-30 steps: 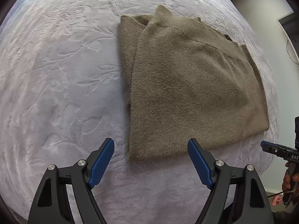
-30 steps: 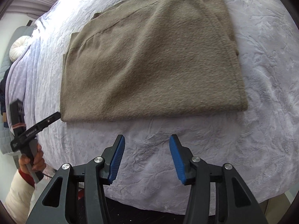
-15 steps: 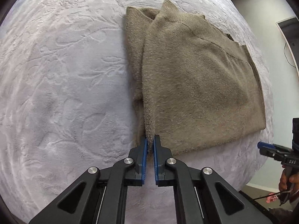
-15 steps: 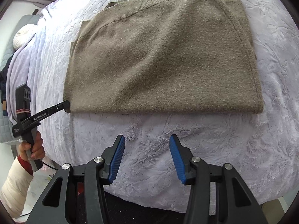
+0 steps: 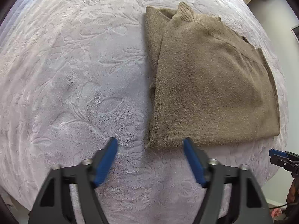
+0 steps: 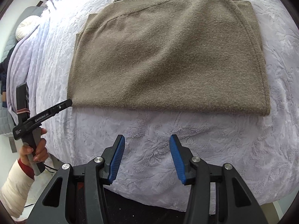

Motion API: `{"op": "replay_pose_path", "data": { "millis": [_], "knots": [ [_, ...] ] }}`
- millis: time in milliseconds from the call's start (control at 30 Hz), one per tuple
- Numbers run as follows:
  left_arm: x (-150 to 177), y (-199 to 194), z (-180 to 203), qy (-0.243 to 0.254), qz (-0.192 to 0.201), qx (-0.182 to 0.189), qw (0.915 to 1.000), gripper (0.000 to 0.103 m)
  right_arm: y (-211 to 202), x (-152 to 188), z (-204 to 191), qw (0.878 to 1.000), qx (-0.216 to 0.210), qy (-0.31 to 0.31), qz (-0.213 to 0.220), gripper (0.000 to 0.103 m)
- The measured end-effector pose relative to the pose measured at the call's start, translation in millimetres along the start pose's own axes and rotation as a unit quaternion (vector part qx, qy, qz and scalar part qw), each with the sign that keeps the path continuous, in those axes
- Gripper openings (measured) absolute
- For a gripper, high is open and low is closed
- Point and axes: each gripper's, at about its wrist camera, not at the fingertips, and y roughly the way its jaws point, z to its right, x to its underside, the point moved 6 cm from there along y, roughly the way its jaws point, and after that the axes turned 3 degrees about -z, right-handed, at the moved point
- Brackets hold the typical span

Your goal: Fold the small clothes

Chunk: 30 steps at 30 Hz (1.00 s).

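One folded sweater (image 5: pixel 209 85), ribbed collar farthest.

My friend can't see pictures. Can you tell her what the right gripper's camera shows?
A folded brown sweater lies flat on a fuzzy lavender blanket. The right gripper is open just in front of the sweater's near edge, not touching it. At the left, a hand holds the left gripper, its tip at the sweater's near left corner.

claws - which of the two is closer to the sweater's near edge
The left claw: its blue tips bracket the brown sweater's near corner. The right claw hangs back over bare blanket.
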Motion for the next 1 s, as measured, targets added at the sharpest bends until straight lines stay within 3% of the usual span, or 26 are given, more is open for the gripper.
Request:
{"op": "replay_pose_path", "data": {
  "millis": [300, 600, 767, 867, 1000],
  "knots": [
    [11, 2, 2, -0.023, -0.027, -0.034, 0.9988, 0.076, 2, -2, -14, 1.0, -0.008, -0.012, 0.001, 0.053],
    [25, -3, 25, -0.014, -0.038, -0.027, 0.9988, 0.076, 2, -1, -13, 1.0, -0.015, -0.006, 0.002, 0.056],
    [34, 3, 40, -0.009, -0.052, -0.026, 0.9983, 0.076, 3, 1, -10, 1.0, -0.015, -0.004, -0.001, 0.06],
    [37, 5, 48, -0.005, -0.055, -0.026, 0.9981, 0.076, 3, 2, -8, 1.0, -0.015, 0.001, 0.0, 0.071],
    [37, 13, 61, -0.004, -0.065, -0.031, 0.9974, 0.076, 4, 3, -4, 1.0, -0.015, 0.008, -0.001, 0.071]
  ]
}}
